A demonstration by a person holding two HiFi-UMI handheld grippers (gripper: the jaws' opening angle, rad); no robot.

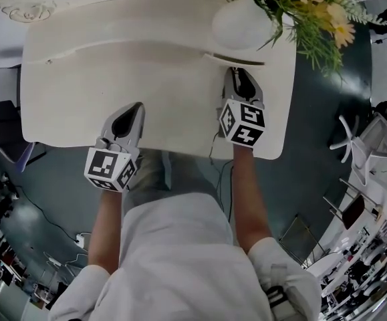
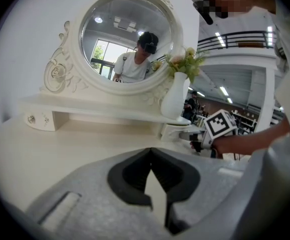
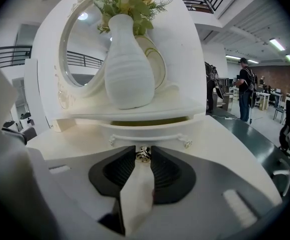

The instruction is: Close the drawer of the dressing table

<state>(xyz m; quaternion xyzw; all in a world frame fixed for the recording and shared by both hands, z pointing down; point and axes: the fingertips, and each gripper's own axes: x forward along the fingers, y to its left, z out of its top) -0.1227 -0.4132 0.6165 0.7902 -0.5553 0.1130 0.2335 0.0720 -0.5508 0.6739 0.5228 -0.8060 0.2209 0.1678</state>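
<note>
Now right gripper [image 3: 142,150] pinches knob [image 3: 143,155]; left gripper [image 2: 151,154] closed.

The desk [image 1: 146,79] is coated in smooth, cream satin paint. The vase [image 3: 127,69] is finished in matt white with fine ribs. The drawer knob [image 3: 143,154] is made of shiny metal. The right gripper [image 3: 143,148] is moulded in matt grey plastic, its jaws lined with black ribbed pads [image 3: 167,171].

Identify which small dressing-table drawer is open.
The drawer under the vase, its knob in the right tool: it juts out, showing a gap. The left drawer sits flush.
</note>
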